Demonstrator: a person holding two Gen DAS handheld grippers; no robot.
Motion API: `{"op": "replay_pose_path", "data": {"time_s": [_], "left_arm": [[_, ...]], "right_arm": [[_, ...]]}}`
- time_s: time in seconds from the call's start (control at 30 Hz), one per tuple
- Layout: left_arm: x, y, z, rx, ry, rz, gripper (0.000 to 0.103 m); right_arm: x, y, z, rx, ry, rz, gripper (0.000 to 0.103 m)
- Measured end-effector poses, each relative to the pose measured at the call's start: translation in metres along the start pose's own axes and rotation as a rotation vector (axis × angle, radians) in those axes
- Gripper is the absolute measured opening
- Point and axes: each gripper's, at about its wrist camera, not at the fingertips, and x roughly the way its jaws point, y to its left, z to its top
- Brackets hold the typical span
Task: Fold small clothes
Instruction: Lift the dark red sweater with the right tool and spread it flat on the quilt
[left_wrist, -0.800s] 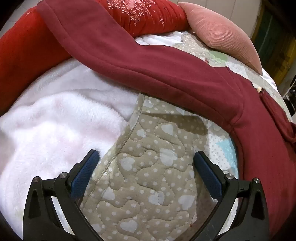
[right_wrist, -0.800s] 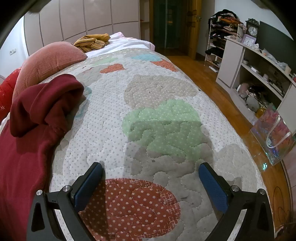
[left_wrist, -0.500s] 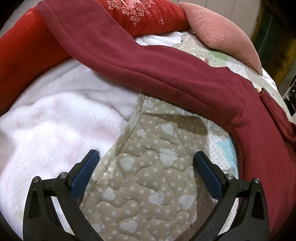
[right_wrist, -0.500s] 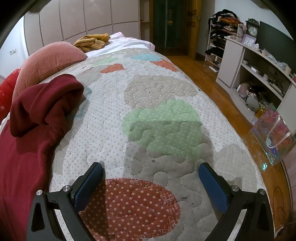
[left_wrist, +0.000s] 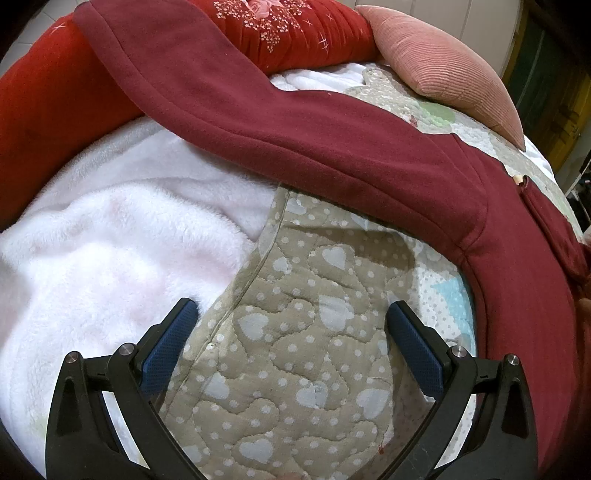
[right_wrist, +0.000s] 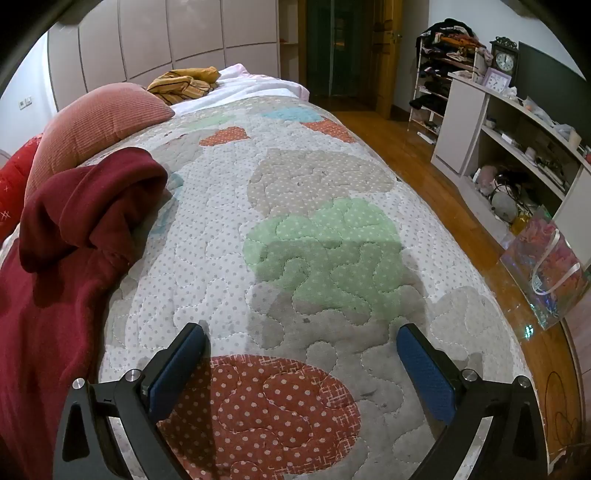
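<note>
Both tongs gape empty. The maroon hoodie (left_wrist: 332, 147) lies along the bed's (right_wrist: 314, 221) left side, sleeve crossing ahead of the left tongs (left_wrist: 291, 328), probably nearer than the right tongs (right_wrist: 301, 350).

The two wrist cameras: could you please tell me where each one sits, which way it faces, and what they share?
Left wrist: on the open left gripper, looking down at the quilt, white blanket and maroon hoodie; only its fingers show.
Right wrist: on the open right gripper, looking along the bed toward the door and shelves; only its fingers show.
Shared: hoodie, quilt, pink pillow.
</note>
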Motion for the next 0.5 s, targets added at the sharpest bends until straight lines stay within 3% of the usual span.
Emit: {"op": "replay_pose_path", "data": {"time_s": [0.5], "left_arm": [[-0.023, -0.002, 0.0, 0.021, -0.038, 0.043, 0.102]], "right_arm": [[0.0, 0.0, 0.0, 0.0, 0.0, 0.0, 0.103]]}}
